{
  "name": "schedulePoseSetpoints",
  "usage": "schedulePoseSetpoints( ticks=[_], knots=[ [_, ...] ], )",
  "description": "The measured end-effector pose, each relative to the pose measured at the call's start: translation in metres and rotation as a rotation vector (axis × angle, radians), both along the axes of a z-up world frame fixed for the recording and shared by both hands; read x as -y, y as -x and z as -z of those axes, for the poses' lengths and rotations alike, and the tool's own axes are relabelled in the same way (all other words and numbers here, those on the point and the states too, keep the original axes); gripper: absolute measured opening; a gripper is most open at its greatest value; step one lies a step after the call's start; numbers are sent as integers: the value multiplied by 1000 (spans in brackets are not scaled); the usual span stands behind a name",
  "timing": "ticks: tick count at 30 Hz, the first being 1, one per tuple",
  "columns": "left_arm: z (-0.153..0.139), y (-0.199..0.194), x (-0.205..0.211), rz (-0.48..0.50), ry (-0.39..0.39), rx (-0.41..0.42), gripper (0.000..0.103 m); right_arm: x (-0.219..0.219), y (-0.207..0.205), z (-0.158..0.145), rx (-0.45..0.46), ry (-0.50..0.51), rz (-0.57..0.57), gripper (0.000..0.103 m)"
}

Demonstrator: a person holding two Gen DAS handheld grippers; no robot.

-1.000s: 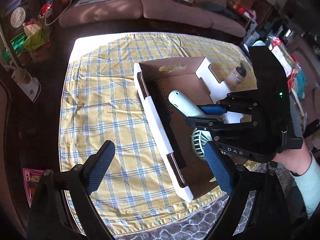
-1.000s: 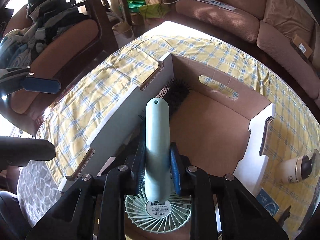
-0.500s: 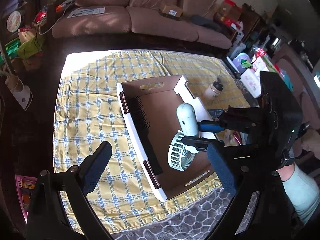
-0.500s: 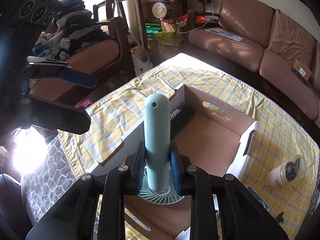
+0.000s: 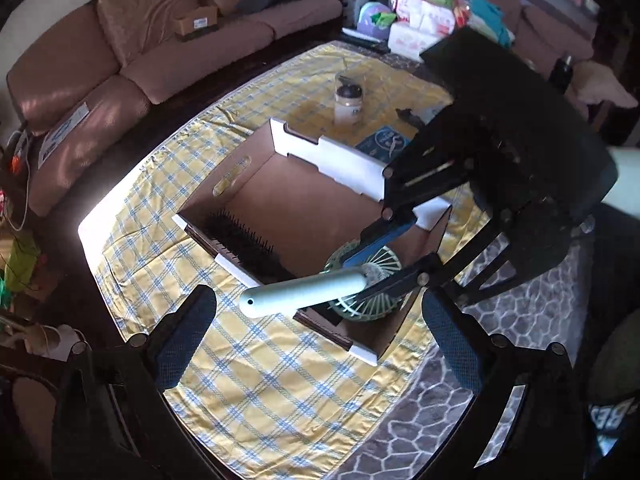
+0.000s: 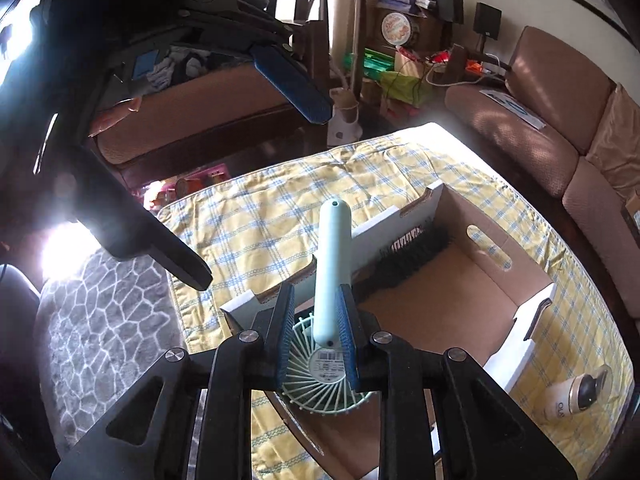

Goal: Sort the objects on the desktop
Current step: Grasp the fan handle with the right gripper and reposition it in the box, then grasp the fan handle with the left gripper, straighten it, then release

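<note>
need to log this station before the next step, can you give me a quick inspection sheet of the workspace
surface: table under a yellow checked cloth, grey patterned rug at its near edge
job's things: cardboard box open on the cloth; black hairbrush inside along one wall; mint handheld fan held above the box's near end
clutter: white bottle and blue packet on the cloth beyond the box
grippers: right tool shut on the fan's handle; left tool open, jaws just widened, nothing between them
cables: white cable by the sofa end
surroundings: brown sofa, piled packages past the table
</note>
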State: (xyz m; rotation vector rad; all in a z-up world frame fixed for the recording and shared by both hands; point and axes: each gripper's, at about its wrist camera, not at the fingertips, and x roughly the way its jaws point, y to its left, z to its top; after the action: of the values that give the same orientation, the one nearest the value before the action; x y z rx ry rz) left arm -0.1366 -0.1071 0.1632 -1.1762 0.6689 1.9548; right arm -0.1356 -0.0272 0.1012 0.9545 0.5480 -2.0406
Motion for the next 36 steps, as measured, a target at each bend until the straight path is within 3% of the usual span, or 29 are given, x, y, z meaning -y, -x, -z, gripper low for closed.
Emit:
schedulePoseSetpoints(
  ticks=[3,6,9,13,17,20,22,24,27,31,36],
  knots=[
    [27,13,-3,13,90,35,103,-15,8,-3,24,18,75,21],
    [40,17,-17,63,159,-4,103,-43,12,-8,81,103,168,24],
    [42,13,-38,176,206,-33,103,-68,6,-10,104,146,220,32],
    [63,14,-73,323,355,-69,102,-101,-1,-9,162,224,283,37],
    [90,17,-96,427,449,-51,98,-127,-11,-9,207,303,328,50],
    [109,19,-104,479,500,-8,87,-137,-18,-12,212,327,333,51],
    [111,19,-105,520,494,28,84,-142,-22,-12,212,341,335,52],
    [111,18,-105,559,517,29,74,-146,-24,-11,222,362,333,54],
    [114,19,-102,600,604,29,73,-148,-29,-6,228,367,324,55],
    [122,14,-100,664,663,21,76,-144,-33,1,214,350,311,55],
    [119,30,-107,593,601,138,76,-140,-35,2,211,354,302,55]
  ],
)
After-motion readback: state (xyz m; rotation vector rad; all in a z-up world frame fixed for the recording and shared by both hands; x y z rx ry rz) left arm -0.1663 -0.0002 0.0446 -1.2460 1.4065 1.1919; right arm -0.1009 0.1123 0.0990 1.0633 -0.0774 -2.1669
